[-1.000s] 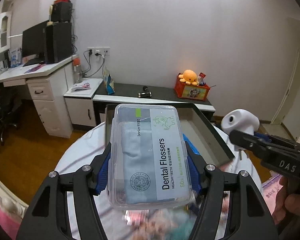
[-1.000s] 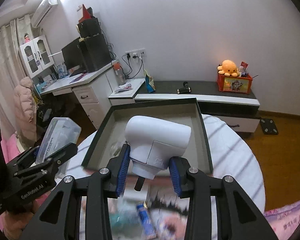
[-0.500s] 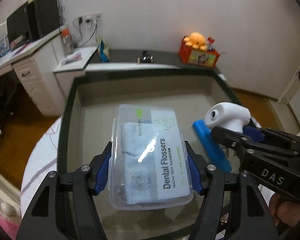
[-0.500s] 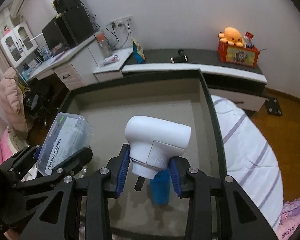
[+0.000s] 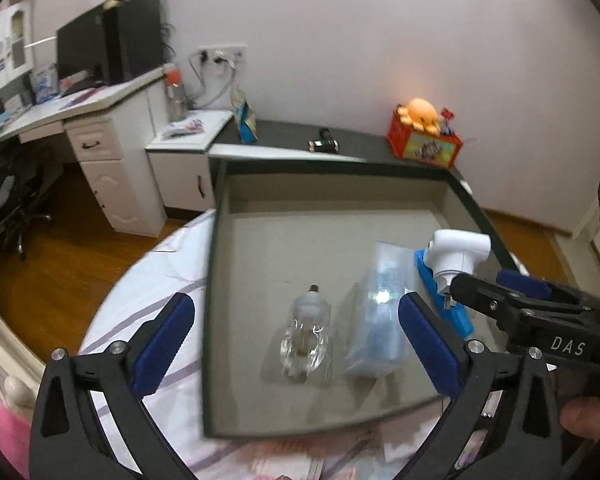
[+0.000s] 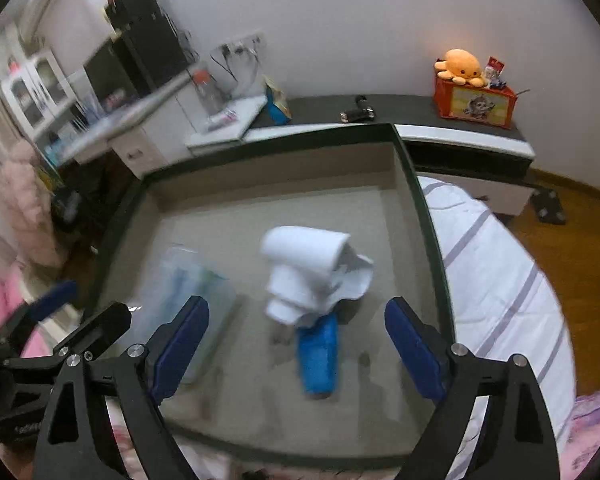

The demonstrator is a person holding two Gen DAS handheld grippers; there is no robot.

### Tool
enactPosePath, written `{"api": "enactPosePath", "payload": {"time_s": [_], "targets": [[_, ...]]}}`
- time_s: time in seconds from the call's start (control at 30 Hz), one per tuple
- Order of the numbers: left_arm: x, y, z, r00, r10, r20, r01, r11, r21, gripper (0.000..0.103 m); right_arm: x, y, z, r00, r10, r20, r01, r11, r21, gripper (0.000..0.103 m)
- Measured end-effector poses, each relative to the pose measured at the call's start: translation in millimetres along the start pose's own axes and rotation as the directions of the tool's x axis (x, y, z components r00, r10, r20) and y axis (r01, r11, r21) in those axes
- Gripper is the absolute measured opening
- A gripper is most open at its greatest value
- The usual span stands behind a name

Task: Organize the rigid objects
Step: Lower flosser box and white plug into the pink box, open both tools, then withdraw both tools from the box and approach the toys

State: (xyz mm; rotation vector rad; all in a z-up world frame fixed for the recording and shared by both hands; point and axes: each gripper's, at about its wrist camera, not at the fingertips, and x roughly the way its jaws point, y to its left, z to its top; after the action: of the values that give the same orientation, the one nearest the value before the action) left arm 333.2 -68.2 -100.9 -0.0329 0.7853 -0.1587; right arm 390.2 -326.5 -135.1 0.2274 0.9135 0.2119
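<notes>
Left wrist: tray point(image 5: 216, 280) holds bulb point(image 5: 306, 336), blurred, perhaps floss box point(image 5: 382, 312).

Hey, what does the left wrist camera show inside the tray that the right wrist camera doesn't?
Only the left wrist view shows the clear glass bulb lying in the tray, left of the floss box. Only the right wrist view shows the whole blue piece under the white device, and the striped cloth right of the tray. Both show the tray, floss box, white device and blue piece, and both grippers, left and right, whose fingers have just been opening, with nothing pressed between them.
</notes>
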Motion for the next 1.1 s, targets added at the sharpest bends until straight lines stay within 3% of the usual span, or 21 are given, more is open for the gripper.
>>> {"api": "enactPosePath", "payload": {"time_s": [0.2, 0.3, 0.5, 0.9, 1.1], "targets": [[-55, 6, -13, 0.995, 0.029, 0.099, -0.030, 1.000, 0.006, 0.103, -40, 21, -21, 0.997, -0.017, 0.079, 0.017, 1.000, 0.006, 0.092], [-80, 7, -20, 0.990, 0.029, 0.135, -0.032, 0.999, 0.016, 0.103, -61, 34, -30, 0.992, -0.041, 0.118, 0.042, 0.999, -0.003, 0.103], [-127, 10, -42, 0.982, 0.026, 0.186, -0.030, 0.999, 0.017, 0.103, -112, 57, -53, 0.977, -0.083, 0.197, 0.090, 0.996, -0.027, 0.103], [-200, 20, -92, 0.971, 0.032, 0.237, -0.030, 0.999, -0.010, 0.103, -200, 70, -122, 0.942, -0.107, 0.317, 0.112, 0.994, 0.003, 0.103], [-222, 20, -116, 0.971, 0.024, 0.237, -0.021, 1.000, -0.014, 0.103, -222, 71, -157, 0.931, -0.130, 0.340, 0.132, 0.991, 0.019, 0.103]]}}
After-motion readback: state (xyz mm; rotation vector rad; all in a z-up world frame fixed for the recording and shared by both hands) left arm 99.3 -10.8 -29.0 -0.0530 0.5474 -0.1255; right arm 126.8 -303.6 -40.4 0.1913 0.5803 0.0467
